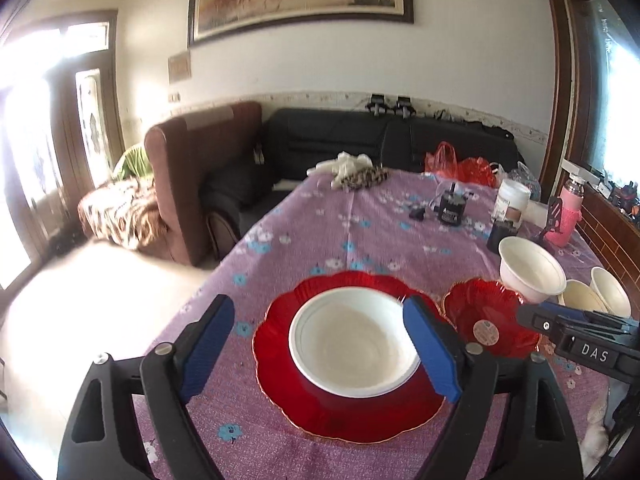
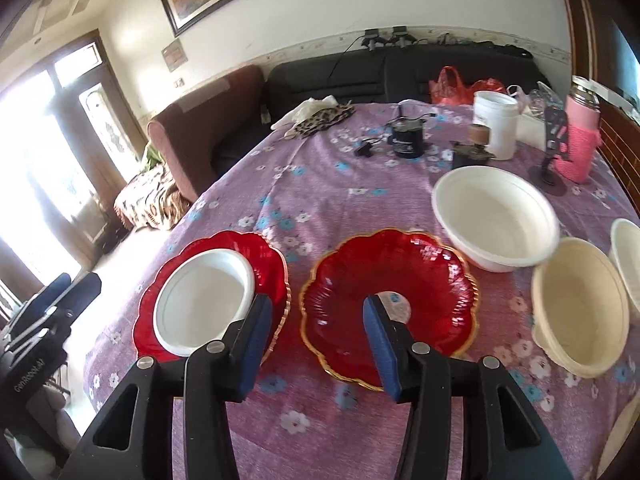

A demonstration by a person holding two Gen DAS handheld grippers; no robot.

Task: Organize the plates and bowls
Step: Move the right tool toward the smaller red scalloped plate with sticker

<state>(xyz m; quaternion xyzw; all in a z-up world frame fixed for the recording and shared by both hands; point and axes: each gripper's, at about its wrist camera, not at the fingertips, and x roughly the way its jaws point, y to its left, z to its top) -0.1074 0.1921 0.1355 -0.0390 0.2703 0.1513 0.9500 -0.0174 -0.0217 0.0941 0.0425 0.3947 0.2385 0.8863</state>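
Note:
A white bowl [image 1: 354, 346] sits on a red scalloped plate [image 1: 280, 380] near the table's front edge; both show in the right wrist view, bowl [image 2: 202, 306] on plate [image 2: 264, 256]. My left gripper [image 1: 316, 344] is open and empty just above and in front of that bowl. A second red plate [image 1: 490, 316] [image 2: 424, 280] lies empty to its right. My right gripper [image 2: 316, 340] is open and empty over this plate's near left rim. A large white bowl [image 2: 494, 222] [image 1: 530, 270], a cream bowl [image 2: 580, 312] and another white bowl [image 2: 628, 256] stand further right.
The table carries a purple flowered cloth [image 2: 320, 184]. At the back stand a white tub [image 2: 496, 124], a pink bottle [image 2: 580, 136], a black device [image 2: 408, 140], a phone stand [image 2: 554, 152], cloths [image 2: 316, 116] and red bags [image 2: 452, 86]. Sofas lie beyond.

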